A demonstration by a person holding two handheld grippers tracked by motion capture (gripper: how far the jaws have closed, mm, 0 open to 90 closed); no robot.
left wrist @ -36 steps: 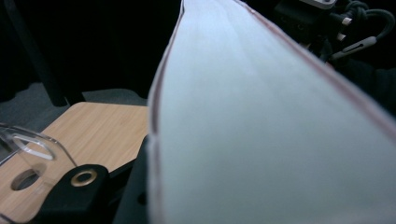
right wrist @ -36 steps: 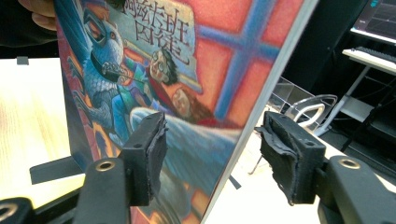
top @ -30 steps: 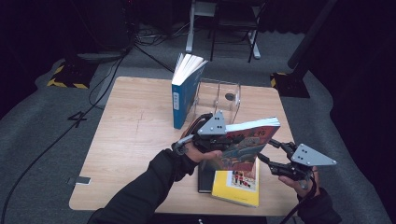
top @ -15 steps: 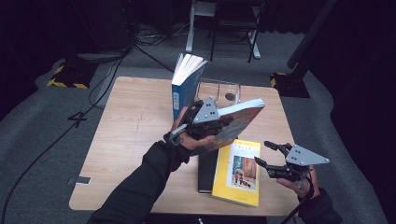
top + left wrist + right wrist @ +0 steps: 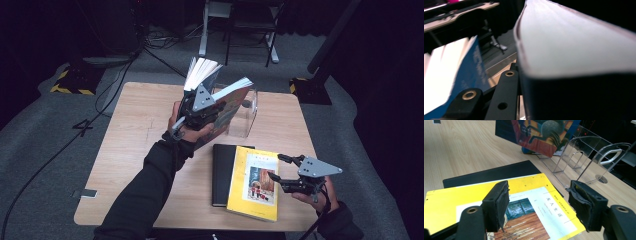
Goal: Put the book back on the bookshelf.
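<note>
Here we hold the illustrated book [image 5: 227,107] clamped in our left gripper [image 5: 202,107], raised above the bench [image 5: 130,130] just beside the upright blue book [image 5: 200,75] and the clear acrylic book stand [image 5: 245,117]. Its long axis tilts up and away, pale page edges uppermost. Our right gripper [image 5: 276,169] hovers over the yellow book [image 5: 252,182], fingers [image 5: 499,202] apart, just been opening, nothing between.

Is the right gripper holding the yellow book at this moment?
No, the right gripper is open above the yellow book, its pads touching nothing.
</note>
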